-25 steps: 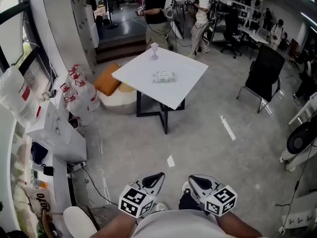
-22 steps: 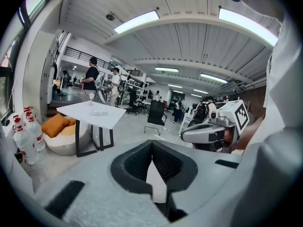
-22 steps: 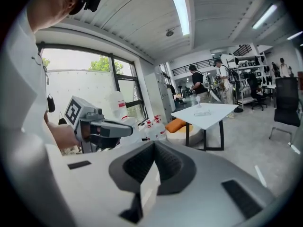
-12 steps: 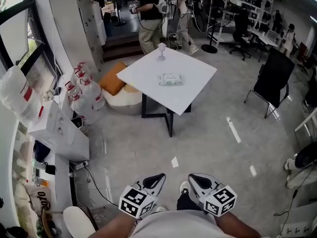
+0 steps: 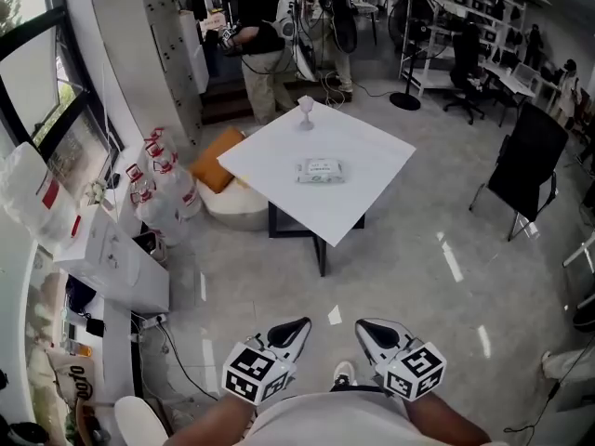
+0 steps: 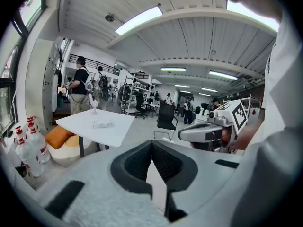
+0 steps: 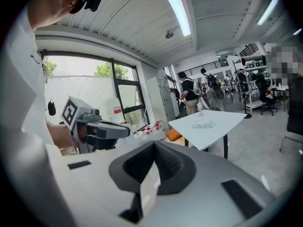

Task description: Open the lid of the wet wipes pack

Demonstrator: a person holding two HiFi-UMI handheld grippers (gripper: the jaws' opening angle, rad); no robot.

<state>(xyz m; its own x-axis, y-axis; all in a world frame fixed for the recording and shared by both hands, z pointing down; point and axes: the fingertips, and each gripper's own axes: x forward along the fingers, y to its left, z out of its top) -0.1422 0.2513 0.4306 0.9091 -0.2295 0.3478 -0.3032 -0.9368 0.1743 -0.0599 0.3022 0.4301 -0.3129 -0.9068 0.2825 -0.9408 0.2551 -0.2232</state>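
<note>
The wet wipes pack (image 5: 321,170), pale green and white, lies flat with its lid down on a white square table (image 5: 372,189) far ahead; it shows small in the left gripper view (image 6: 102,124) and the right gripper view (image 7: 202,125). My left gripper (image 5: 296,326) and right gripper (image 5: 367,328) are held close to my body at the bottom of the head view, side by side, well short of the table. Both are shut with nothing between their pads.
A small white goblet (image 5: 305,107) stands at the table's far corner. Water bottles (image 5: 153,179) and a white cabinet (image 5: 116,263) line the left wall. An orange cushion (image 5: 218,151) lies beside the table, a black chair (image 5: 530,165) at right. People stand behind the table.
The table and pack have come nearer and lower in the head view as I walk forward. Both grippers keep their place by my body, still shut.
</note>
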